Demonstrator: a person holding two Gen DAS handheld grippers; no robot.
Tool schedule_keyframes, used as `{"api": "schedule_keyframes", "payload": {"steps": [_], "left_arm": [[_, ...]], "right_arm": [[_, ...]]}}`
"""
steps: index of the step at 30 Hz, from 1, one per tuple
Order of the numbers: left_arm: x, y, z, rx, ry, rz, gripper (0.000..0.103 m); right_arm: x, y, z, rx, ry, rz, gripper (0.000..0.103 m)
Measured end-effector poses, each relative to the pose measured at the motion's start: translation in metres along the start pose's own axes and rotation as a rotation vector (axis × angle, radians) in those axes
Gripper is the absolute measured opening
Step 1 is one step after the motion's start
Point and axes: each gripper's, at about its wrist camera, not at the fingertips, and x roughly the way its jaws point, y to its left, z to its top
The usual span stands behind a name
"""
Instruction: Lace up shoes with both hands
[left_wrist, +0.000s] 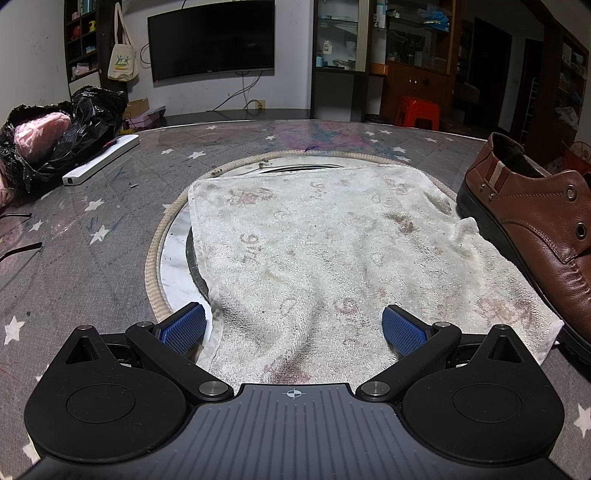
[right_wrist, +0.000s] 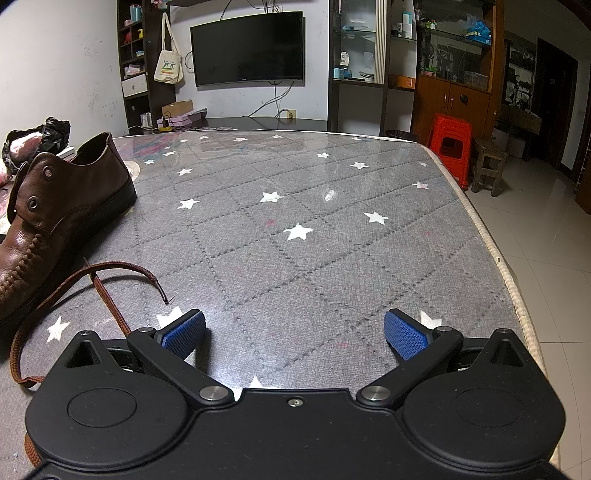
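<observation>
1. Looking down my left gripper (left_wrist: 293, 326), I see its blue-padded jaws spread wide with nothing between them, hovering over a stained white terry towel (left_wrist: 325, 251)
2. That towel lies across a round inset rimmed in beige cord (left_wrist: 155, 258), set into the grey quilted star-print table cover (left_wrist: 92, 266)
3. I find the brown leather lace-up shoe (left_wrist: 546, 229) at the right edge of the left view, its black sole touching the towel's right side, its metal eyelets (left_wrist: 571, 192) bare
4. My right gripper (right_wrist: 295, 332) is also fully spread and holds nothing, above bare table cover (right_wrist: 332, 240)
5. From the right wrist view the same shoe (right_wrist: 55, 218) sits at the left, toe towards me, heel away
6. I see the brown woven shoelace (right_wrist: 107, 299) lying loose on the cover beside the shoe, one frayed tip (right_wrist: 164, 299) just ahead of my left pad (right_wrist: 184, 334), a loop passing under the gripper body
7. I cannot tell whether the lace touches the shoe
8. At far left a crumpled black plastic bag (left_wrist: 74, 129) holds something pink, with a long white bar (left_wrist: 99, 160) beside it
</observation>
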Motion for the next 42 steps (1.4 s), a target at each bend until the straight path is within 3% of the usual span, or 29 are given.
{"api": "schedule_keyframes", "payload": {"steps": [42], "left_arm": [[-0.0001,-0.0002,0.0,-0.001,0.0,0.0,0.103]], "right_arm": [[0.0026,0.0008,0.0035,-0.001,0.03,0.002,0.103]]}}
